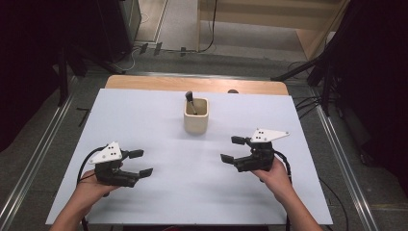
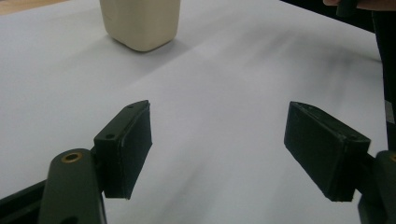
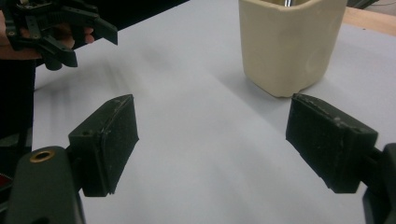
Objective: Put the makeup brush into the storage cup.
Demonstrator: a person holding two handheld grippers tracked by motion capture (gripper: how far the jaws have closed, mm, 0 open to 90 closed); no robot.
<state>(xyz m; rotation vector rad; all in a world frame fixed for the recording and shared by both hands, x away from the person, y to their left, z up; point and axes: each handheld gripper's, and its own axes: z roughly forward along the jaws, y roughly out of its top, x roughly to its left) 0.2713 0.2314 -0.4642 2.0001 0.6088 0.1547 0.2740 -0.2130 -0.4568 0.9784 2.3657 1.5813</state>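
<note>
A cream square cup point(image 1: 196, 117) stands upright on the white table sheet point(image 1: 159, 120), back of the middle, with a dark-headed tool point(image 1: 190, 100) leaning inside it. My left gripper point(image 1: 140, 163) hovers at the front left, open, nothing between its pads; the cup point(image 2: 141, 21) lies far ahead of it. Front right, my right gripper point(image 1: 231, 148) is open too and points left toward the cup point(image 3: 289, 42), which stands a short way beyond its jaws. The left gripper point(image 3: 70, 28) appears far off in the right gripper view.
A wooden table edge point(image 1: 192, 84) runs behind the sheet. Cables and stand legs point(image 1: 144, 50) lie on the floor beyond. Metal rails point(image 1: 344, 163) run along both sides of the table.
</note>
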